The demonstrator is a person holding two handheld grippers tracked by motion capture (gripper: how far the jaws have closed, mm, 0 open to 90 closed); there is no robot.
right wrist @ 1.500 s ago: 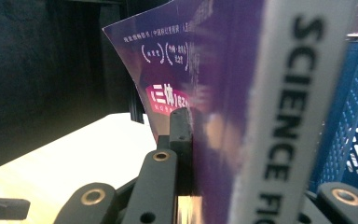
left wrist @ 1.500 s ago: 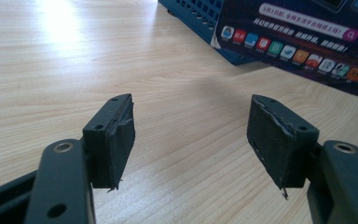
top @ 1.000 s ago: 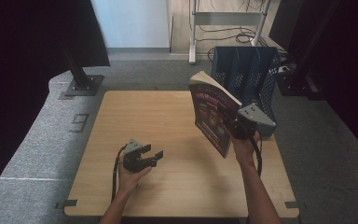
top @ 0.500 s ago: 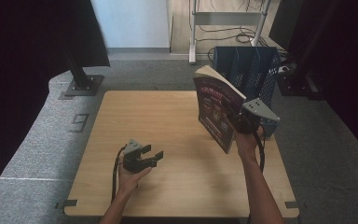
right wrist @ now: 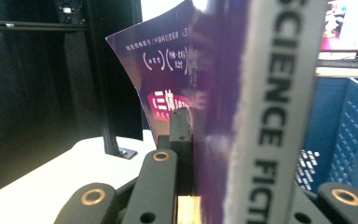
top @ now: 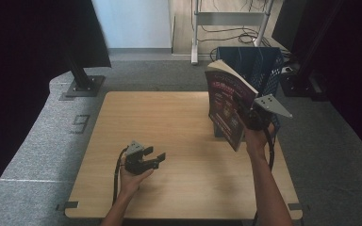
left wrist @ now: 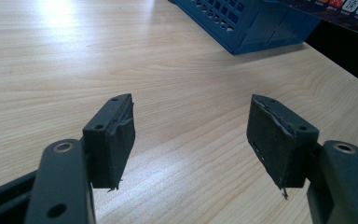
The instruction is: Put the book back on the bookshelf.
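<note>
A dark purple paperback book point(top: 226, 106) stands upright in the air over the table's right side, clamped by my right gripper point(top: 250, 115), which is shut on it. In the right gripper view the book point(right wrist: 223, 116) fills the gap between the jaws, its grey spine reading "SCIENCE FICTION" toward the camera. The blue slotted basket point(top: 259, 66) stands just behind the book at the table's far right edge. My left gripper point(top: 148, 157) rests low over the wooden table point(top: 169, 122) at the near left, open with nothing between its pads point(left wrist: 112, 140).
In the left gripper view the blue basket point(left wrist: 251, 23) lies ahead on bare wood. Black stand posts point(top: 80, 70) and a metal rack point(top: 226, 19) rise beyond the table's far edge. Grey carpet surrounds the table.
My right gripper has lifted the book slightly up and away toward the basket. The left gripper has stayed where it was.
</note>
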